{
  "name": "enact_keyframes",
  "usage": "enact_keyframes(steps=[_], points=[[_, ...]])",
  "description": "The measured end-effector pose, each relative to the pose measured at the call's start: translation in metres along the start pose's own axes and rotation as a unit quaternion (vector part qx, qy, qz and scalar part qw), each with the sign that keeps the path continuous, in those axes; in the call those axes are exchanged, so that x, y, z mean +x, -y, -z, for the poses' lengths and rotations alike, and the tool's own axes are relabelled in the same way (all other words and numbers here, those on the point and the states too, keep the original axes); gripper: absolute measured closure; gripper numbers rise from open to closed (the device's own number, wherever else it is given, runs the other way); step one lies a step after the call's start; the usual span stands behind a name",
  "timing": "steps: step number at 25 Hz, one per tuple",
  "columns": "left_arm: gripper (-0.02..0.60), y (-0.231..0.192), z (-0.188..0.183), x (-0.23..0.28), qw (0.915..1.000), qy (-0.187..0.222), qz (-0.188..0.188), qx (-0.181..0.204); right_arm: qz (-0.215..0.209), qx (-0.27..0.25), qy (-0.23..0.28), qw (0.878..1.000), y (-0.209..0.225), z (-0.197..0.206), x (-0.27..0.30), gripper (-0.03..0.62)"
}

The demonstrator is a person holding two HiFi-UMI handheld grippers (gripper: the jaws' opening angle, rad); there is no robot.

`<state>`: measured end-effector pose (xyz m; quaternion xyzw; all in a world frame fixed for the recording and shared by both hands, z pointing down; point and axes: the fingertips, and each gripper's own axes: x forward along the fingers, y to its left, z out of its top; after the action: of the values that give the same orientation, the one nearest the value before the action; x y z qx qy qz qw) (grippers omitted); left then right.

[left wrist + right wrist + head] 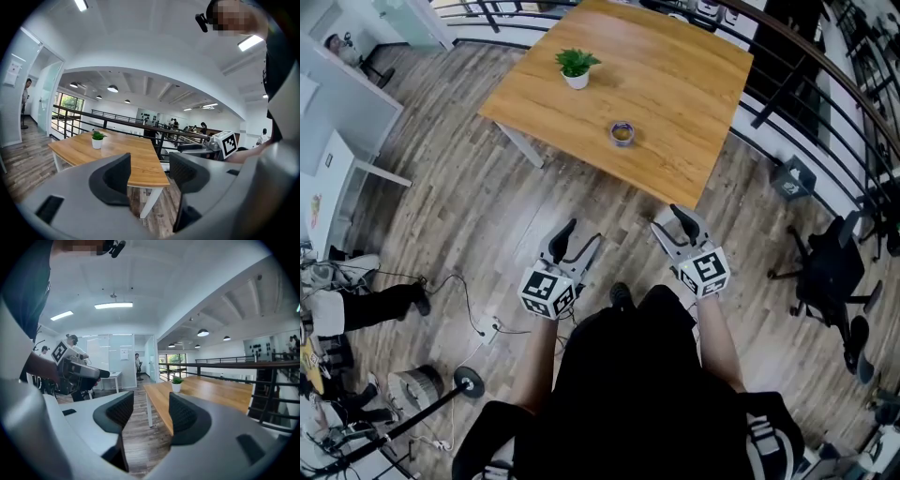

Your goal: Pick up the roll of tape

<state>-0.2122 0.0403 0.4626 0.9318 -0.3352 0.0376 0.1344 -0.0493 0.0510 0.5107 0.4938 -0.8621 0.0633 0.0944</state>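
Roll of tape (622,133) lies flat on table (675,84), upper centre of head view, well apart from both grippers. Left gripper (581,236) & right gripper (672,223) sit lower centre, jaws apart, nothing btwn. Risk: a near-level approach could shove the low ring across the top instead of straddling it.

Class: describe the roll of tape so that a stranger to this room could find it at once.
Find the wooden table. Toward its near edge lies the roll of tape, a small flat ring; its only neighbour is a leafy potted plant.
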Motion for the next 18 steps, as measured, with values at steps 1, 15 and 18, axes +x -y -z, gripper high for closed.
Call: enact_keyframes(steps=[1,15,18], points=[[0.324,0.000,0.000,0.000,1.0000,-0.001,0.002,-0.001,0.001,0.001,-0.002,1.000,0.000,0.003,0.000,0.347],[0.324,-0.018,-0.001,0.008,1.0000,-0.003,0.003,-0.005,0.000,0.004,-0.003,1.000,0.002,0.000,0.017,0.352],[0.324,-0.019,-0.002,0.015,1.0000,-0.005,0.003,-0.005,0.003,0.005,-0.005,1.000,0.013,0.000,0.020,0.353]])
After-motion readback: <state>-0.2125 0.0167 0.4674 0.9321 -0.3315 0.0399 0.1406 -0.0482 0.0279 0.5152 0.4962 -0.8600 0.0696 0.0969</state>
